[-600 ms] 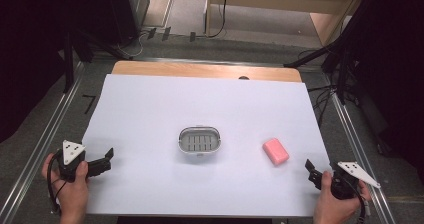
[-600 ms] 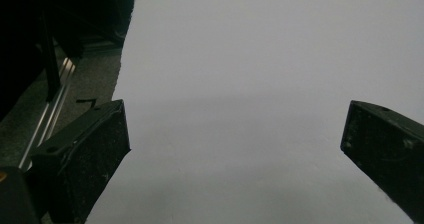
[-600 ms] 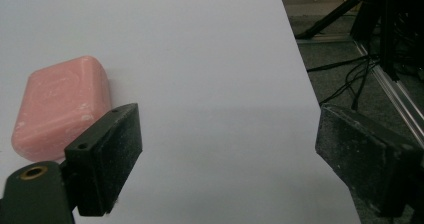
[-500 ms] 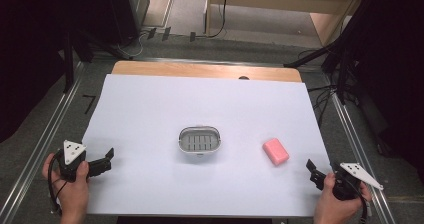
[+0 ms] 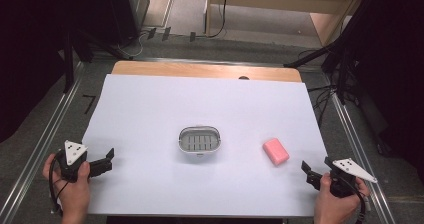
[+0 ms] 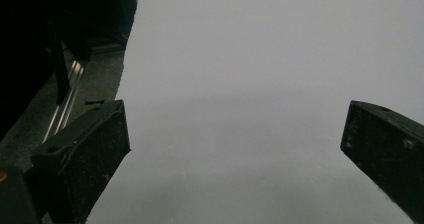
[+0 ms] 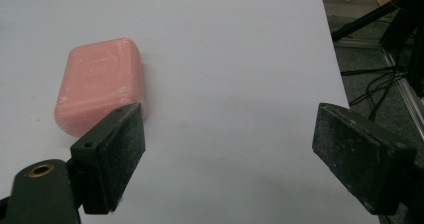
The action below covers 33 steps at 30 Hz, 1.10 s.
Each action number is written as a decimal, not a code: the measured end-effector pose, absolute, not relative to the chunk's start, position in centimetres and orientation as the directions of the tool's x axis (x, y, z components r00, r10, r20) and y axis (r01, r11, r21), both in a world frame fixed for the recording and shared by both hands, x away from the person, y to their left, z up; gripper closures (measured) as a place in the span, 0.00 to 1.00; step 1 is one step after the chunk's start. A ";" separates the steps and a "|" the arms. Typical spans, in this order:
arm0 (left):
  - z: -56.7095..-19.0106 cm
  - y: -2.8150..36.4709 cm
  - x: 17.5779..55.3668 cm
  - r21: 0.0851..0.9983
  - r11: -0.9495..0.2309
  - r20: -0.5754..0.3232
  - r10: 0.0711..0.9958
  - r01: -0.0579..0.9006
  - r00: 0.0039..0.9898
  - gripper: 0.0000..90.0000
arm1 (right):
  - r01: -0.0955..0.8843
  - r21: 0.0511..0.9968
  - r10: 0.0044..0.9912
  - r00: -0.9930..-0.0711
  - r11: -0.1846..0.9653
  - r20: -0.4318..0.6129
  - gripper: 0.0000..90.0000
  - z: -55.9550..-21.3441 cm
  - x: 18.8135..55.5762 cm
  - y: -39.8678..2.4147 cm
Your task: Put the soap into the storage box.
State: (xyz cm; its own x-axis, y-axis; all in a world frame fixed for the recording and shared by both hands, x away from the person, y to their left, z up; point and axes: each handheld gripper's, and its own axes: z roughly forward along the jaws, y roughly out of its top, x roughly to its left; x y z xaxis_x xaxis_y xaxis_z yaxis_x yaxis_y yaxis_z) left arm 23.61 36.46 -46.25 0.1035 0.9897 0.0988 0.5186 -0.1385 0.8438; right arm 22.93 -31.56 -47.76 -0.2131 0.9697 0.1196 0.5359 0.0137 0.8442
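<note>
Probably the right hand-held gripper, jaws wide and empty, should swing a little left to straddle the pink soap lying just ahead before closing, while the left hand-held gripper, equally wide, waits over the bare table.

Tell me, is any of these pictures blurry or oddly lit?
High view: even light on the white sheet, dark surroundings, soap and dish fairly sharp. Left gripper view: dim, hazy grey. Right gripper view: brighter; soap clear, near tongs slightly soft.
</note>
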 end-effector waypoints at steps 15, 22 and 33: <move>-46.2 36.6 23.6 0.846 -0.122 0.088 0.992 0.519 0.091 0.00 | 0.583 0.806 0.947 -0.305 0.100 0.104 0.02 -46.3 24.1 -29.1; -46.2 36.5 23.6 0.843 -0.136 0.101 0.990 0.521 0.096 0.00 | 0.610 0.780 0.936 -0.338 0.139 0.098 0.00 -46.0 24.9 -28.5; -46.3 36.4 23.9 0.828 -0.134 0.106 0.991 0.545 0.083 0.00 | 0.653 0.734 0.930 -0.358 0.186 0.082 0.00 -45.8 25.9 -26.8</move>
State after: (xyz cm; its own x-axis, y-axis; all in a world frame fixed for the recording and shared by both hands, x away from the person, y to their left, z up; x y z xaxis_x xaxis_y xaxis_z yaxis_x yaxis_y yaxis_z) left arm 23.93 36.43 -46.29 0.0833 0.9909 0.1061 0.5446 -0.1344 0.8279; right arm 25.93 -26.81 -45.82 -0.3576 0.9303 0.0820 0.6527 0.1861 0.7344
